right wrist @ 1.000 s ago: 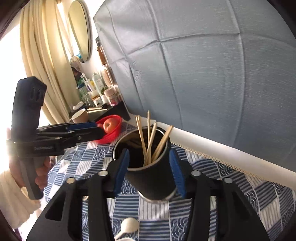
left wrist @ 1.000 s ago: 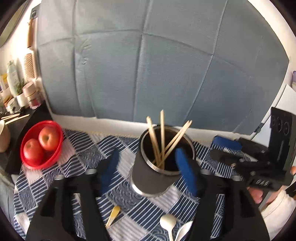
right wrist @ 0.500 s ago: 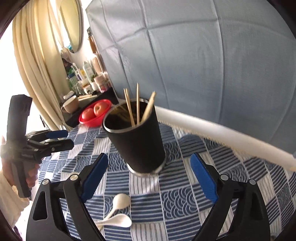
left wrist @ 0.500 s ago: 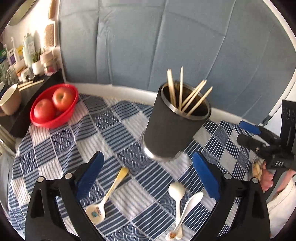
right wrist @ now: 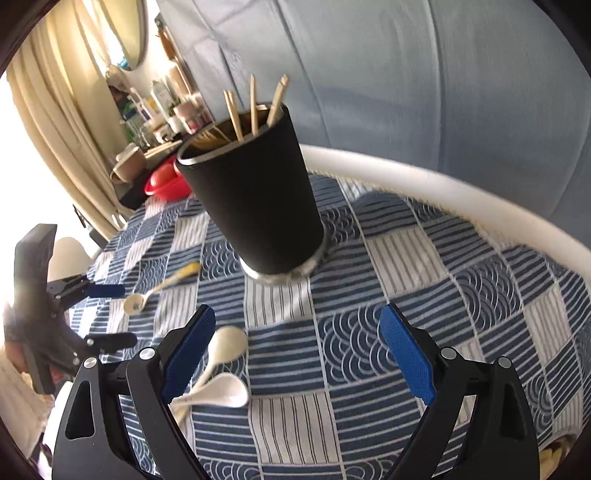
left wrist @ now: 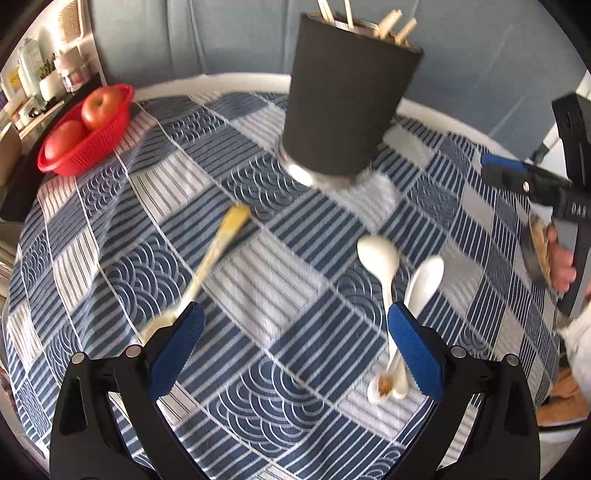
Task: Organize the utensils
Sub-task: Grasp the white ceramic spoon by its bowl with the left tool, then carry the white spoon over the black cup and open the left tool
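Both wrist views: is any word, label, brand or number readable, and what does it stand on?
"DAS": pale letters, partly blurred, on the black body of the right claw, seen in the left wrist view.
Labels on the bottles and jars on the side shelf: too small and blurred to read.
Black cylindrical utensil cup, white ceramic spoons, blue patterned tablecloth: no text.

A blue and white patchwork cloth of stripes and wave patterns covers the round counter, whose white rim shows bare along the far edge. At the far left edge of the counter sits a red plastic basket holding two red apples. Behind the counter hangs a creased blue-grey backdrop. Off the counter's left side, a dark shelf carries bottles and jars and a brown mug. Beige curtains and an oval mirror stand further left.
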A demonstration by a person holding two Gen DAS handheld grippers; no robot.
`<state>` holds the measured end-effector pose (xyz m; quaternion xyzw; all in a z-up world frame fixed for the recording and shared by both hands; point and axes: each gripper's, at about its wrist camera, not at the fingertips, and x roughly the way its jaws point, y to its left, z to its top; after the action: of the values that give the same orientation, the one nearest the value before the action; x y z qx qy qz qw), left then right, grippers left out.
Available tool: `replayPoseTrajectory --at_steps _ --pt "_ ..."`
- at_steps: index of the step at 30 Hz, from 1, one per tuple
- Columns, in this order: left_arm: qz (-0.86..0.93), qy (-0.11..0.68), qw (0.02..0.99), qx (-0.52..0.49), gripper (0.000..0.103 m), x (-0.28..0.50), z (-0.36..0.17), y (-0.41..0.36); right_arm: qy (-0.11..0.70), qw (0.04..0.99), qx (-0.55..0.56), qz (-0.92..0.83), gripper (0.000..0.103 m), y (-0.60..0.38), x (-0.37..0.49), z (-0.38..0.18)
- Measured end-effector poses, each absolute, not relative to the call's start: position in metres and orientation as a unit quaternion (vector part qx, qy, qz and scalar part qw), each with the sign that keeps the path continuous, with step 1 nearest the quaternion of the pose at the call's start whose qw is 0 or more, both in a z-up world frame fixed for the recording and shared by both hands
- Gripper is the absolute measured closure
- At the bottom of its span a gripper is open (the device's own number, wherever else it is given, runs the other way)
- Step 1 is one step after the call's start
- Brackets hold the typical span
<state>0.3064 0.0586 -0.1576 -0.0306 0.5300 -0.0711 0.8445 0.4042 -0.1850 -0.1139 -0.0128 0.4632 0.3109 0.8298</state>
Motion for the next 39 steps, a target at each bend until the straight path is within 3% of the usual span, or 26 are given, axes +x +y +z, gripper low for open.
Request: replayPoseTrajectory --at_steps 12,17,18,19,20,21,25,28,39 --pt "-0.104 0.56 0.82 -0.048 0.006 0.286 -0.186 0.041 0.502 0.794 -0.054 0.339 0.018 -0.167 0.388 -0.146" --pt "-0.118 0.573 0.811 -0.017 0.006 0.282 -0.193 0.023 0.526 0.771 -0.066 0.352 0.029 -0.156 0.38 -0.165" --pt "-0.119 0.575 0.809 -0.011 0.007 0.28 -0.194 0.019 0.534 0.765 -0.07 0.353 0.038 -0.153 0.378 -0.17" --pt "-0.12 0.576 0.809 -0.004 0.011 0.279 -0.195 0.017 0.542 0.758 -0.075 0.355 0.063 -0.15 0.377 -0.175" --pt "-0.124 0.578 0.806 0.001 0.015 0.277 -0.197 0.013 0.551 0.749 -0.08 0.36 0.076 -0.145 0.374 -0.181" --pt "-0.132 0.58 0.804 0.004 0.017 0.276 -0.198 0.009 0.553 0.746 -0.082 0.362 0.096 -0.143 0.372 -0.183" --pt "-0.145 0.583 0.799 0.04 0.037 0.271 -0.203 -0.005 0.549 0.746 -0.042 0.375 0.099 -0.139 0.367 -0.175" --pt "-0.14 0.583 0.8 0.029 0.072 0.276 -0.201 -0.005 0.542 0.749 -0.042 0.378 0.099 -0.134 0.365 -0.167" --pt "-0.144 0.572 0.807 0.033 0.078 0.287 -0.183 -0.003 0.512 0.76 -0.011 0.4 0.097 -0.123 0.367 -0.132"
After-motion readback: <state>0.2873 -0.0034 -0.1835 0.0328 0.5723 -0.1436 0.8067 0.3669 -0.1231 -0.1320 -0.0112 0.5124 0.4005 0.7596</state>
